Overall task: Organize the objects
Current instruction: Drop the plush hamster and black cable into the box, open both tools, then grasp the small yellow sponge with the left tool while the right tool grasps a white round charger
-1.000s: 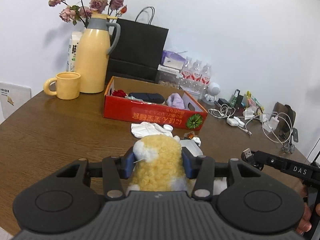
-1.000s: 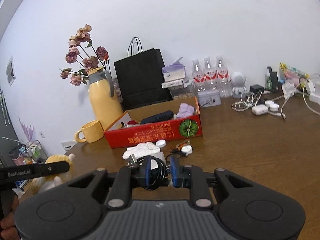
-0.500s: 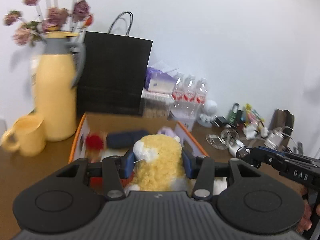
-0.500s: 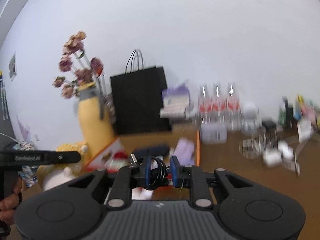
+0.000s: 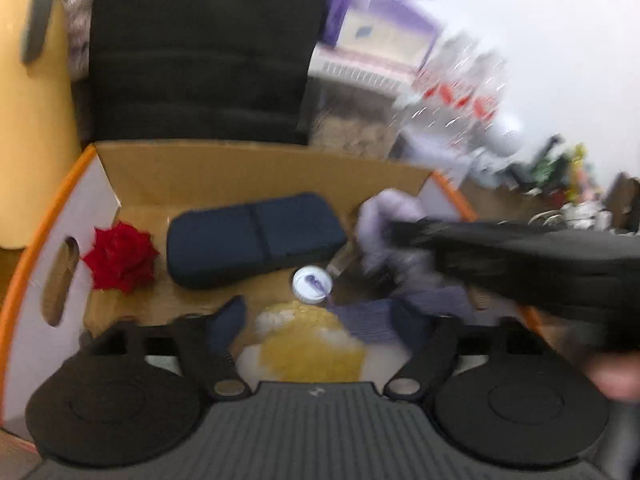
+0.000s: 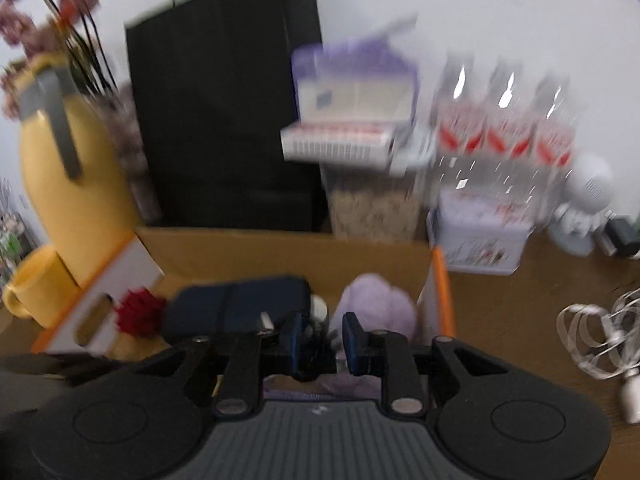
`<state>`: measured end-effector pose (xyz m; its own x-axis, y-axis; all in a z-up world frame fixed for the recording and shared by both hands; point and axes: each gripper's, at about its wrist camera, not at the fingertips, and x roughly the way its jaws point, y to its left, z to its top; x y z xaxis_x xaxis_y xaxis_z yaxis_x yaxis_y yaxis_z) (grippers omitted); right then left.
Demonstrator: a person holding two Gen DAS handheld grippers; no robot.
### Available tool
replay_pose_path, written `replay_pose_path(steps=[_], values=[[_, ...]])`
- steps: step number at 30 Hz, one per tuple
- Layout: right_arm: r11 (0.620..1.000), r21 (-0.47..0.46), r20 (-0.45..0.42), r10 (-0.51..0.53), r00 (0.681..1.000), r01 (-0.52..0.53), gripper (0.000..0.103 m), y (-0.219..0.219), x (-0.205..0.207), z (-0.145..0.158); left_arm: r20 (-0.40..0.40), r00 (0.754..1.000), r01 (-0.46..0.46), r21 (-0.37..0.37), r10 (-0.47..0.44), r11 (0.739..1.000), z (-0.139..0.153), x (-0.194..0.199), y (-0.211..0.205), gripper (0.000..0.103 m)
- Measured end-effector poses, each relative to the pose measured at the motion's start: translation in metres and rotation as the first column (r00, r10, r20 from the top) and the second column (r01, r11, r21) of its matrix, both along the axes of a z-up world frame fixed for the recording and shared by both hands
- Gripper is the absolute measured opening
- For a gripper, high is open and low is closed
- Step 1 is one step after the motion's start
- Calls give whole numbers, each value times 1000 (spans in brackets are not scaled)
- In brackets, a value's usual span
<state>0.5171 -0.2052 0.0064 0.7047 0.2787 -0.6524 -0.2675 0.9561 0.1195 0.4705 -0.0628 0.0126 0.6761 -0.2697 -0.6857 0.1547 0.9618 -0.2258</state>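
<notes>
Yellow plush toy [image 5: 312, 340] sits between the opening left gripper [image 5: 320, 320] jaws, untouched, above the box [image 5: 256, 168]. Right gripper [image 6: 323, 340], opening at three o'clock, loosens a black cable [image 6: 310, 350]; either could snag or miss the box.

**Gripper and hand status**

The left gripper [image 5: 316, 320] points downward, jaws opening, fingers set wide on either side of a fuzzy yellow toy [image 5: 312, 344]. The right gripper [image 6: 322, 340] points downward, jaws opening with a black cable bundle [image 6: 310, 350] between them. One hand [image 5: 612, 376] shows at the right edge.
</notes>
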Motion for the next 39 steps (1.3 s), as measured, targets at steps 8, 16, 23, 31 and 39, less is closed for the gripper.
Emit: replay_pose_path(steps=[8, 16, 23, 31, 39], values=[[988, 140, 88, -72, 993, 59, 56, -23, -25, 22, 133, 975, 169, 93, -180, 981, 34, -51, 8, 76], [981, 172, 182, -118, 976, 87, 62, -48, -121, 47, 43, 989, 140, 86, -144, 986, 17, -58, -15, 59], [975, 202, 244, -139, 960, 90, 92, -65, -257, 46, 291, 945, 142, 45, -149, 989, 49, -210, 35, 103], [962, 228, 151, -186, 971, 149, 91, -64, -370, -1, 263, 964, -45, 29, 36, 999, 13, -350, 79, 103], [985, 122, 231, -145, 962, 119, 94, -63, -451, 12, 412, 908, -117, 84, 73, 990, 43, -415, 86, 103]])
